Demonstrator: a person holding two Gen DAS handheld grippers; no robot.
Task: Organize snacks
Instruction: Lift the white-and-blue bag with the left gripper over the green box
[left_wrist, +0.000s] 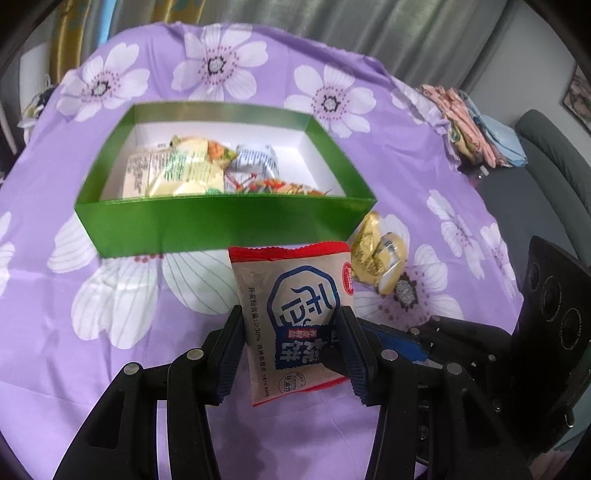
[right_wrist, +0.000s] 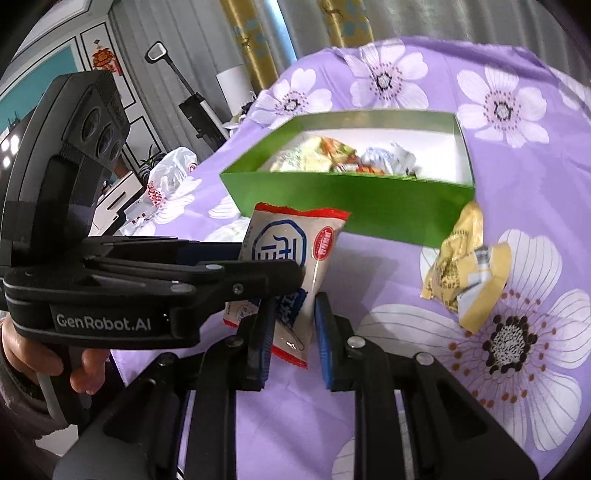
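Observation:
A beige snack packet (left_wrist: 295, 280) with red crimped ends and a blue emblem hangs above the purple flowered cloth, in front of the green box (left_wrist: 221, 225). My left gripper (left_wrist: 290, 321) is shut on its two sides. In the right wrist view the same packet (right_wrist: 284, 240) stands upright, and my right gripper (right_wrist: 295, 306) is shut on its lower corner, while the left gripper (right_wrist: 291, 273) reaches in from the left. The green box (right_wrist: 332, 199) holds several wrapped snacks. A yellow snack packet (left_wrist: 376, 258) lies loose on the cloth by the box's right front corner; it is the yellow packet (right_wrist: 461, 266) in the right wrist view.
The flowered tablecloth (left_wrist: 92, 295) covers a round table. Folded cloths (left_wrist: 476, 125) are piled at its far right edge, next to a grey sofa (left_wrist: 546, 155). A white plastic bag (right_wrist: 170, 173) lies off the left edge. A hand (right_wrist: 29, 350) grips the left gripper's handle.

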